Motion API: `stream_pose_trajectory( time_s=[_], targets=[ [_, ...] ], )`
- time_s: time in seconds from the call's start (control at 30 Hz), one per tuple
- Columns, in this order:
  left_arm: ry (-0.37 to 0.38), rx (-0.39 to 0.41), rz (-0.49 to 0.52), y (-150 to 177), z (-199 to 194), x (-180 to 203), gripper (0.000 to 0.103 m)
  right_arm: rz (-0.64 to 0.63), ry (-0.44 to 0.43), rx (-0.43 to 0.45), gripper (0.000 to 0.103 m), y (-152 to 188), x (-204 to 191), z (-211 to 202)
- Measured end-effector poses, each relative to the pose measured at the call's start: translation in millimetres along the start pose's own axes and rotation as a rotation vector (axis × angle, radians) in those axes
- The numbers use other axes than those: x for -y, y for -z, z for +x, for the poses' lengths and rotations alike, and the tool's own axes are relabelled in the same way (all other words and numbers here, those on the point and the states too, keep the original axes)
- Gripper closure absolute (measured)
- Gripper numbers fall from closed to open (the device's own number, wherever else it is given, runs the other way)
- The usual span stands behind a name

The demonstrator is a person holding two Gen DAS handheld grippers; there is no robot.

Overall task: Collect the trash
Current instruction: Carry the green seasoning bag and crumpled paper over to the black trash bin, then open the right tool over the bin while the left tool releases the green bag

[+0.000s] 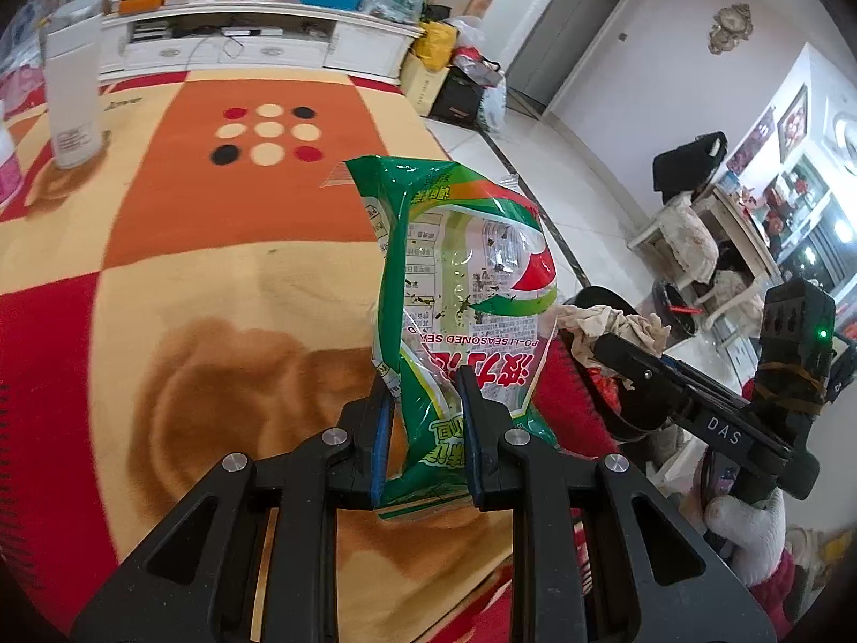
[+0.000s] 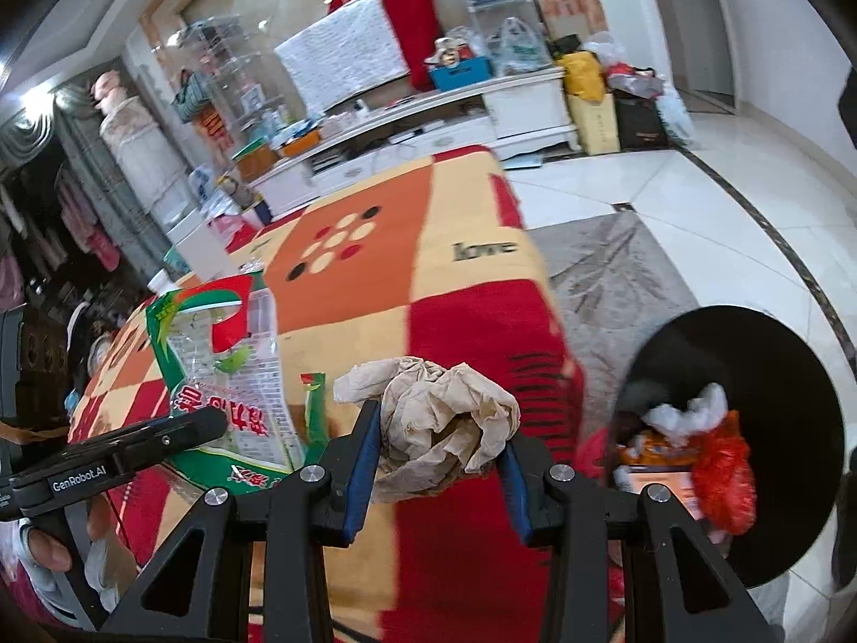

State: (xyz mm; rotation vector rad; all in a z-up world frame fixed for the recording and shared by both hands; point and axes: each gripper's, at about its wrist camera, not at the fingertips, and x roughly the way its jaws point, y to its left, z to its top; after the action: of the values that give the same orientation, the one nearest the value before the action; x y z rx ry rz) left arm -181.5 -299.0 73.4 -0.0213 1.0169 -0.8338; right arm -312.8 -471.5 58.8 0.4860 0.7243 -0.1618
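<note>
closest to the lens, the left gripper (image 1: 423, 402) has its black fingers with blue pads pinched on the lower end of a green, red and clear plastic seaweed snack wrapper (image 1: 460, 289), which stands up above the table edge. the right gripper (image 2: 436, 455) is pressed onto a crumpled beige paper tissue wad (image 2: 439, 418), holding it off the red, orange and cream checked plush table cover (image 2: 455, 332).

both pieces look lifted clear and carried toward the round black trash bin (image 2: 776, 364) on the floor just beside the table, so the picking up seems done for these two; the drop into the bin is left. the bin already holds some rubbish: a white crumpled bag, a red mesh bag and an orange packet, though its dark inside may hide more.

counted: two grippers, one wrapper, one tissue wad, one bin. on the cover's far side stands one tall white bottle (image 1: 72, 102); no other loose trash shows on the cover.
</note>
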Motion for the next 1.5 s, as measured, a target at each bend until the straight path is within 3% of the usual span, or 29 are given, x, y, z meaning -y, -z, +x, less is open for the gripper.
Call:
stream_pose_trajectory(
  time_s=[0.83,1.5],
  targets=[
    [0.081,-0.043,0.097,-25,58,77,0.083,0.162,0.151,-0.003,0.065,14,107,-29],
    [0.100,-0.132,0.190,-21,125,140,0.083,0.245,0.214,-0.014,0.062,21,157,-40]
  ],
)
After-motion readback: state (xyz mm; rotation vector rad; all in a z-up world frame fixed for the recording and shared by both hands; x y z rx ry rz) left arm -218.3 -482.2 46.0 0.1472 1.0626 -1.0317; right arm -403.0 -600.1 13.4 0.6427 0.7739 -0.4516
